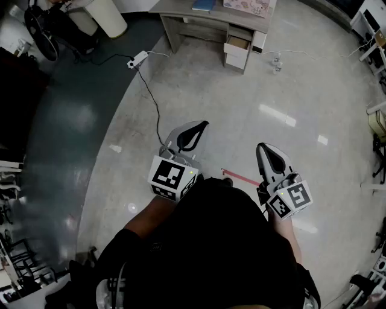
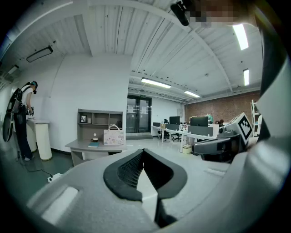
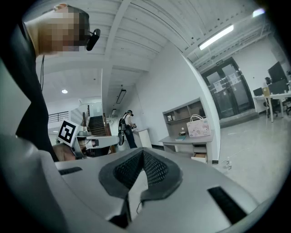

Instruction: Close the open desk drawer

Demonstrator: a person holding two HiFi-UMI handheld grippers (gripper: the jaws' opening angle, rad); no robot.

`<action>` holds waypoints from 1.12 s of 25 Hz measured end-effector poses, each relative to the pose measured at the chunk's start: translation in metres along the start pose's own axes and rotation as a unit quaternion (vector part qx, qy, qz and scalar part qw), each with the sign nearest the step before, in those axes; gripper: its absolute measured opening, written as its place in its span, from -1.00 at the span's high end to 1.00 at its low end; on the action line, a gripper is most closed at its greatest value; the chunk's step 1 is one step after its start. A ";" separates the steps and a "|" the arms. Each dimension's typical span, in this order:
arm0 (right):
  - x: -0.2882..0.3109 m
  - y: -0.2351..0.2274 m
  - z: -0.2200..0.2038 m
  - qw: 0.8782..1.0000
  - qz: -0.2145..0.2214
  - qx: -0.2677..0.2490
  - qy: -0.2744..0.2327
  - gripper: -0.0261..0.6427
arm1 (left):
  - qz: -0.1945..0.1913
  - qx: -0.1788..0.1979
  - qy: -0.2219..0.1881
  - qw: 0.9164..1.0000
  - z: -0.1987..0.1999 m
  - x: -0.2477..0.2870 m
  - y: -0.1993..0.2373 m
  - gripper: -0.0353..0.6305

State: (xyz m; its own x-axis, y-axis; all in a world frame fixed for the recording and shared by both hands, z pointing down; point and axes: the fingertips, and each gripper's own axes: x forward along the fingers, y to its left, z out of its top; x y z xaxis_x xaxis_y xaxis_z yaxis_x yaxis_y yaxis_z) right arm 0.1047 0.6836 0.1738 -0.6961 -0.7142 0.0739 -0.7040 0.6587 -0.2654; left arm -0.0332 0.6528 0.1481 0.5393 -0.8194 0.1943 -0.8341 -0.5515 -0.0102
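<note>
- Torso in a dark top (image 1: 223, 241) fills the bottom of the head view and hides most of both arms. Only the wrists and the marker cubes show clear of it.
- Left gripper (image 1: 203, 125) is held out just in front of the body, tilted up and pointing ahead. Its own view shows the black pads pressed together at the tips with nothing between them.
- Right gripper (image 1: 261, 147) sits level beside it, a little apart. Its pads also meet at the tips and hold nothing.
- Red tape strip (image 1: 241, 177) lies on the floor (image 1: 289, 78) between the two grippers, with its near end covered by the body.
- Cable (image 1: 154, 102) runs ahead of the left gripper to a white power strip (image 1: 137, 59).
- Desk (image 1: 181, 11) stands far ahead, well apart from both grippers, and its back is cut off by the frame's top edge.
- Open drawer (image 1: 238, 43) juts from the desk's right end. Its contents are too small to tell.
</note>
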 end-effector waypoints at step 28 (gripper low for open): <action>0.018 -0.109 0.012 0.999 -0.047 -0.025 -0.005 0.88 | 0.006 -0.006 -0.007 1.000 -0.001 0.108 0.019 0.87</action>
State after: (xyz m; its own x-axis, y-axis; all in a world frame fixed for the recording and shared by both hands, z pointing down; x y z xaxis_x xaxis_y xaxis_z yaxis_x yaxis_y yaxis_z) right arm 0.1703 0.5958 0.1922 -0.6249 -0.7759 0.0871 -0.7730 0.5992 -0.2084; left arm 0.0093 0.5538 0.1698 0.5303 -0.8284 0.1803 -0.8421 -0.5394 -0.0014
